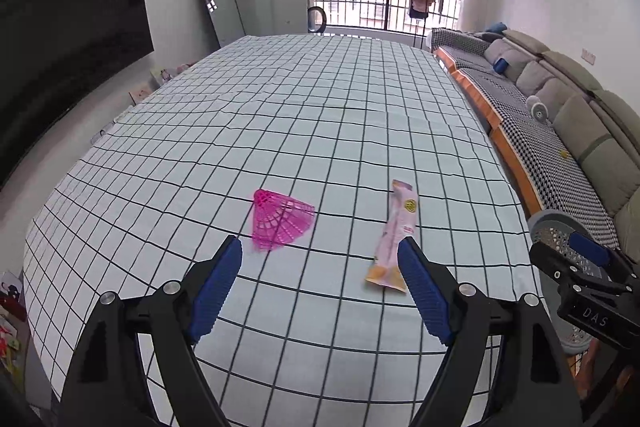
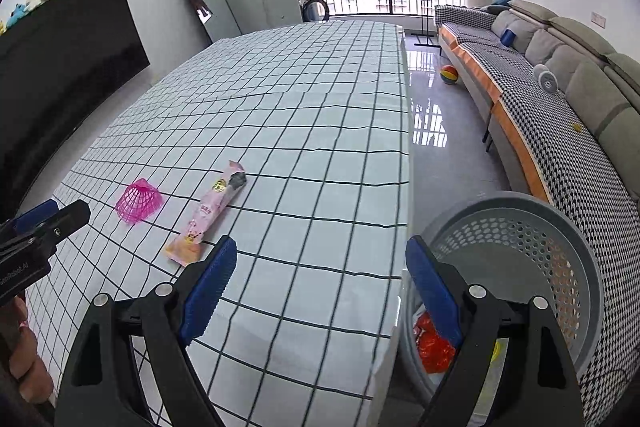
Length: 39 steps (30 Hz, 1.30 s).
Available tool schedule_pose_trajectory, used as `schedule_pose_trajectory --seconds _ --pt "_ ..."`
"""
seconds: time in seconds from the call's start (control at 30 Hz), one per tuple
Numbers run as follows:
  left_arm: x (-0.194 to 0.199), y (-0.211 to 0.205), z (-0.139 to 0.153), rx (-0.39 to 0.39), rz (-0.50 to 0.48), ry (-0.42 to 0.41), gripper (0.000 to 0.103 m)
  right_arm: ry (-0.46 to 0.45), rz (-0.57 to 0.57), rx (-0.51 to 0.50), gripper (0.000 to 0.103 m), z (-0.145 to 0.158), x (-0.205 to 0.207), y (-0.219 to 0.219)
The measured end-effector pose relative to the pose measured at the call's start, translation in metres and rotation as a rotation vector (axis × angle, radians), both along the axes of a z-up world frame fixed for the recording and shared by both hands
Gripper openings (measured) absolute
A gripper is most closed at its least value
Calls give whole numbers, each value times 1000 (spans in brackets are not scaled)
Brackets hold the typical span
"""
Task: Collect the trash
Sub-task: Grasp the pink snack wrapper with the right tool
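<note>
Firstly, from the left wrist view, the left gripper [image 1: 320,247] hangs over the table [image 1: 320,99] with the checked cloth, its two blue fingers wide apart and nothing between them; the pink snack wrapper [image 1: 394,233] lies flat on the cloth, partly hidden behind the right finger, and I cannot tell if it is touched; the small pink plastic basket [image 1: 280,221] lies on its side just beyond the left finger, apart from the wrapper; at the right edge the right gripper [image 1: 588,255] shows in front of the grey bin [image 1: 548,223]. Then, from the right wrist view, the right gripper [image 2: 320,251] is also spread open and empty, over the table edge [image 2: 404,187]; the wrapper [image 2: 206,215] lies near its left finger and the basket [image 2: 138,201] further left; the grey bin [image 2: 520,223] stands on the floor beside the table, with red trash [image 2: 430,345] inside; the left gripper [image 2: 38,217] shows at the left edge, with fingers of a hand [image 2: 24,359] below it.
</note>
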<state>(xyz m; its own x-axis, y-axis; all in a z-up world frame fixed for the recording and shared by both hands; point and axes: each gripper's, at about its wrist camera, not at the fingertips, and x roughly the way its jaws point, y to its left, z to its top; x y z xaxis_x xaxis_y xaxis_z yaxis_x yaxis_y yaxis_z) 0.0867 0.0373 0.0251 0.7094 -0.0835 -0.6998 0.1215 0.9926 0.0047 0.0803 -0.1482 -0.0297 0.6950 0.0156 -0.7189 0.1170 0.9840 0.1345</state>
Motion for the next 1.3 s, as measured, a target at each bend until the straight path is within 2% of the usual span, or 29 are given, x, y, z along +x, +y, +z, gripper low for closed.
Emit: schedule_pose_trajectory --seconds 0.27,0.57,0.8,1.1,1.3 --pt "14 45 -13 -10 76 18 79 78 91 -29 83 -13 40 56" --pt "25 81 -29 -25 131 40 79 145 101 -41 83 -28 84 92" --pt "29 89 -37 -51 141 61 79 193 77 -76 83 -45 108 109" --pt "29 88 -41 -63 144 72 79 204 49 -129 82 -58 118 124" --pt "29 84 -43 -64 138 77 79 207 64 -112 56 -63 110 124"
